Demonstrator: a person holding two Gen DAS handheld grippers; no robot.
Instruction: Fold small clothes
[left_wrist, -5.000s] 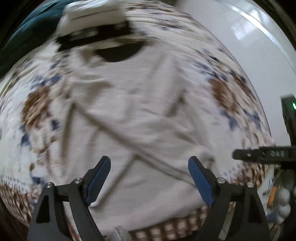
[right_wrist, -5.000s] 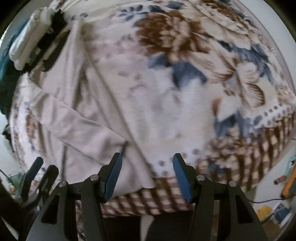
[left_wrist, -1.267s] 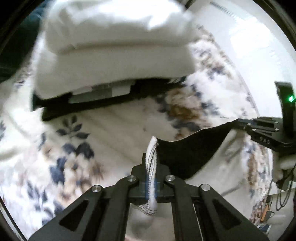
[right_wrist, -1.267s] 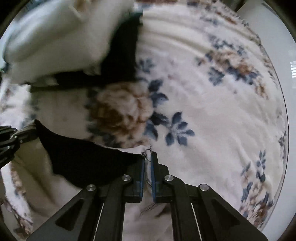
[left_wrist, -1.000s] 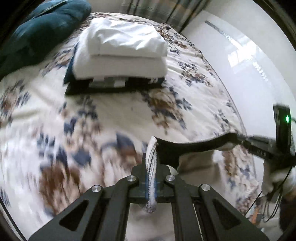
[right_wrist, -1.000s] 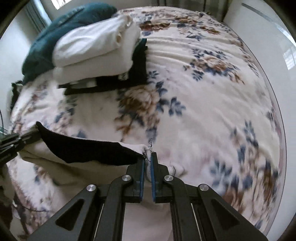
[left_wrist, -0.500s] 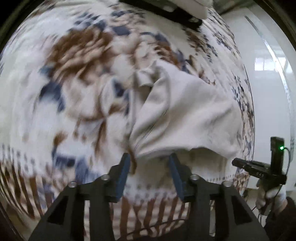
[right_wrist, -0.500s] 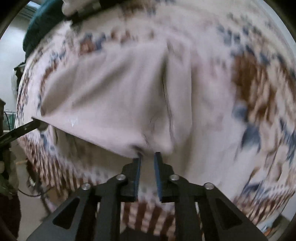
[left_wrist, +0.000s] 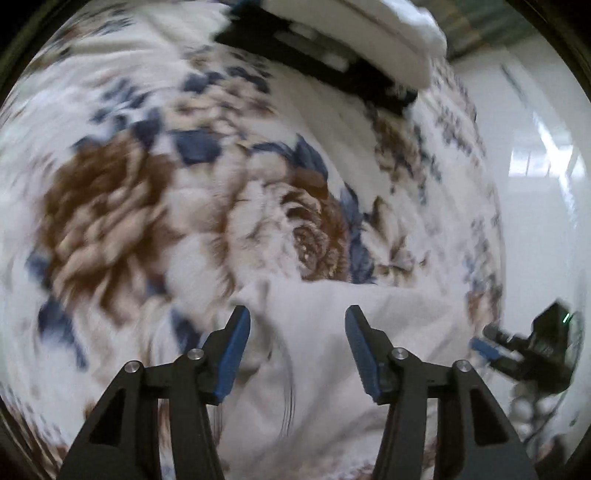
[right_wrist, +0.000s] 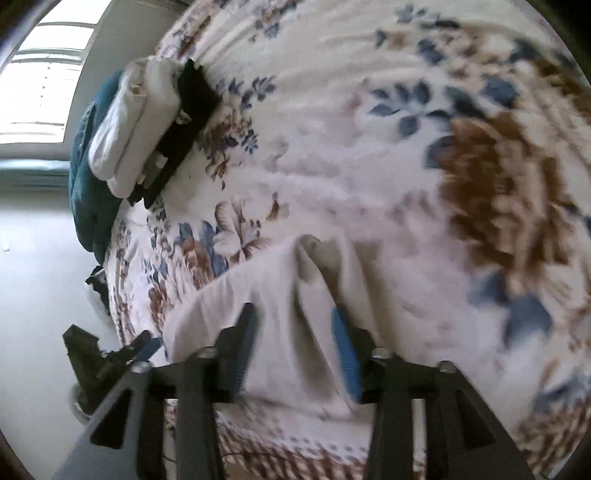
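Note:
A cream garment lies folded over on the floral blanket near the bed's front edge. It also shows in the right wrist view. My left gripper is open and empty just above its left part. My right gripper is open and empty above its right part. Each gripper shows in the other's view, the right one at the far right and the left one at the lower left.
A stack of folded white and black clothes lies at the far side of the bed, also in the right wrist view. A dark teal pillow lies behind it. White floor borders the bed.
Both grippers held the garment's edge lifted a second ago. They brought it forward and down, let go and opened. The garment now lies folded on the blanket.

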